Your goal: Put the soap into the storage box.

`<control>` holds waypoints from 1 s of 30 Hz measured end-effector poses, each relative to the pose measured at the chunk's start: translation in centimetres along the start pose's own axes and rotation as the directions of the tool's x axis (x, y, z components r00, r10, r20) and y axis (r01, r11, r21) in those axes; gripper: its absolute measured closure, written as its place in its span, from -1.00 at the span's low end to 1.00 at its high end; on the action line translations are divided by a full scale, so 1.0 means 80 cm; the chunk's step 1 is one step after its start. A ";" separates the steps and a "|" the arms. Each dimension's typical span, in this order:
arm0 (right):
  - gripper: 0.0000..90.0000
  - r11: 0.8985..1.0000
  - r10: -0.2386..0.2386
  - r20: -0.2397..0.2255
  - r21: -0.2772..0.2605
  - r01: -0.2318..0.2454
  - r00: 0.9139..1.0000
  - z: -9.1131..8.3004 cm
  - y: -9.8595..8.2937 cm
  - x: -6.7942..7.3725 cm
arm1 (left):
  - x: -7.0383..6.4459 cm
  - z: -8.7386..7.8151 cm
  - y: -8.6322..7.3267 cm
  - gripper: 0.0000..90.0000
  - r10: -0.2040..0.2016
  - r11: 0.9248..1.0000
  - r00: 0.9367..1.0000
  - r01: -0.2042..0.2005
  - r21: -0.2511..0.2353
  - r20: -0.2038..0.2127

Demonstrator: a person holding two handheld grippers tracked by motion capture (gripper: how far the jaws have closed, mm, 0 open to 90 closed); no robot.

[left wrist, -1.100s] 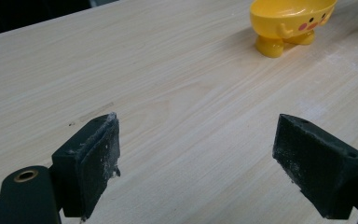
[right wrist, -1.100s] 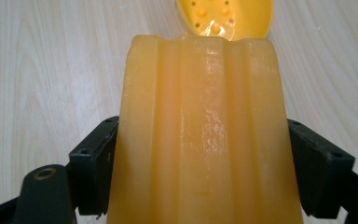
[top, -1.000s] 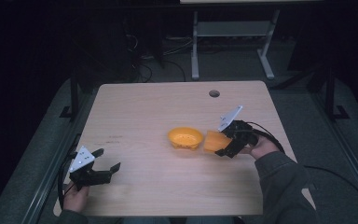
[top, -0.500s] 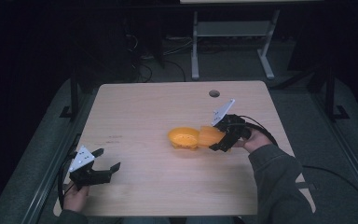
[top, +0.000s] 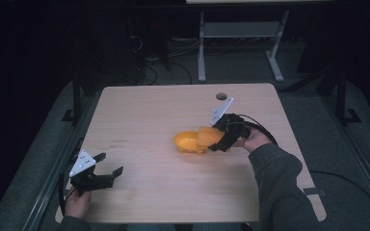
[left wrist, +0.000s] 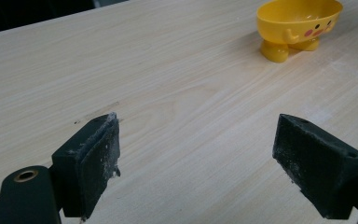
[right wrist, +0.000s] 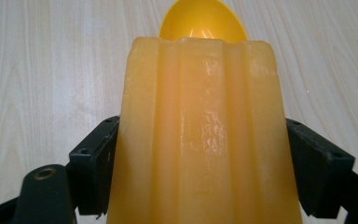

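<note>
- High view first: my right gripper [top: 220, 140] sits right of centre in the frame, clamped on a pale orange fluted cup [top: 209, 136], which is tipped toward and overlapping the right rim of the yellow bowl [top: 188, 143] at mid-table. My left gripper [top: 107, 170] rests low in the lower left of the frame, jaws spread wide and holding nothing, well apart from the bowl. The wooden table [top: 149, 110] carries nothing else that I can make out.
- Left gripper view: both black jaws stand far apart over bare wood, and the yellow bowl [left wrist: 298, 23], footed and with a small face printed on it, stands upright in the upper right of the frame.
- Right gripper view: the fluted cup [right wrist: 204, 135] takes up the middle of the frame, pinched from both sides by my jaws, with the bowl's [right wrist: 203, 21] rim peeking above its far edge at the top centre.
- Judgement: I read this as the step of bringing the cup to the bowl, either to tip something in or to set it inside. Next I need to centre the cup over the bowl's opening and lower it gently so the light bowl does not slide.
</note>
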State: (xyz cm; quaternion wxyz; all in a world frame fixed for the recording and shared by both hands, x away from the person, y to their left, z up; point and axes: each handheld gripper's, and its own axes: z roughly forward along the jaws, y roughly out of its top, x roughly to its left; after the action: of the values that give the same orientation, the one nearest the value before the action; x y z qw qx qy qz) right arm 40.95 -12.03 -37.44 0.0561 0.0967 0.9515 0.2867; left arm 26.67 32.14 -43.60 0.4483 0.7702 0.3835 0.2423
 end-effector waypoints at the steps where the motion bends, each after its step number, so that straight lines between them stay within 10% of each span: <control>1: -0.54 1.000 -0.002 -0.001 0.001 0.002 1.000 0.003 0.002 -0.001 | 0.000 0.000 0.000 -0.68 0.002 1.000 1.000 -0.002 0.002 0.002; 30: -0.54 0.998 -0.058 -0.044 -0.013 0.058 0.997 0.036 0.046 -0.016 | -0.001 0.000 0.000 -0.68 0.004 1.000 1.000 -0.004 0.001 0.003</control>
State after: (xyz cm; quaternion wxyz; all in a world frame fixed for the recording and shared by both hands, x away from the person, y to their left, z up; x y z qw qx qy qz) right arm 43.24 -7.78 -37.72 0.0436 0.0623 0.9531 0.2928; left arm 26.67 32.08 -43.60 0.4479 0.7715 0.3816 0.2419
